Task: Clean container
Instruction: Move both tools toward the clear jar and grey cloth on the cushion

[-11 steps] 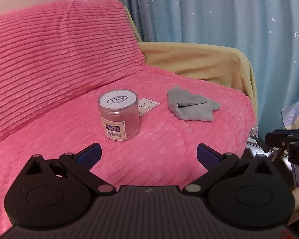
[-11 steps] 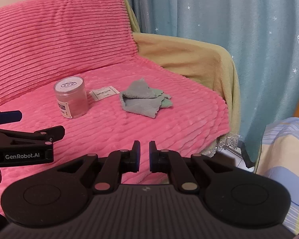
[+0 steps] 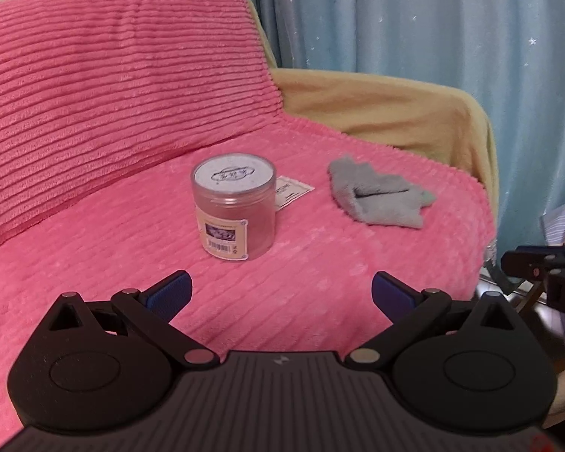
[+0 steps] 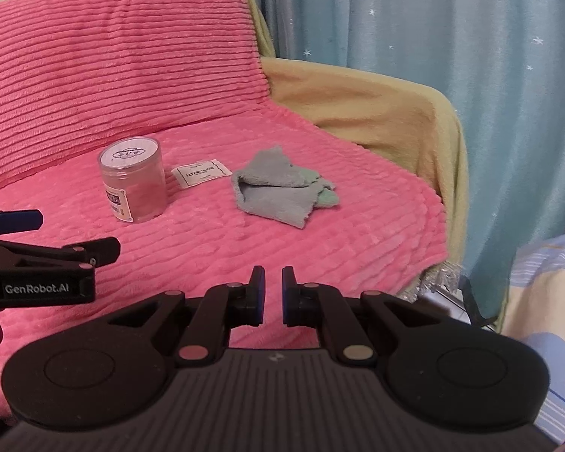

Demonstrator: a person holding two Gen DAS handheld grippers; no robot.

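Pink ribbed blanket (image 3: 94,113) covers the sofa seat; the jar (image 3: 234,207) stands upright on it, lid on, label facing the cameras. A paper tag (image 4: 201,172) lies just right of the jar, partly behind it in the left view. The grey cloth (image 4: 278,192) lies crumpled further right of the jar, apart from it. Left gripper (image 3: 280,292): jaws spread wide, empty, aimed at the jar, probably sized for its girth. Right gripper (image 4: 272,295): nearly closed, narrow gap, holding nothing, pointing toward the cloth. Scene fits either before wiping or after set-down.
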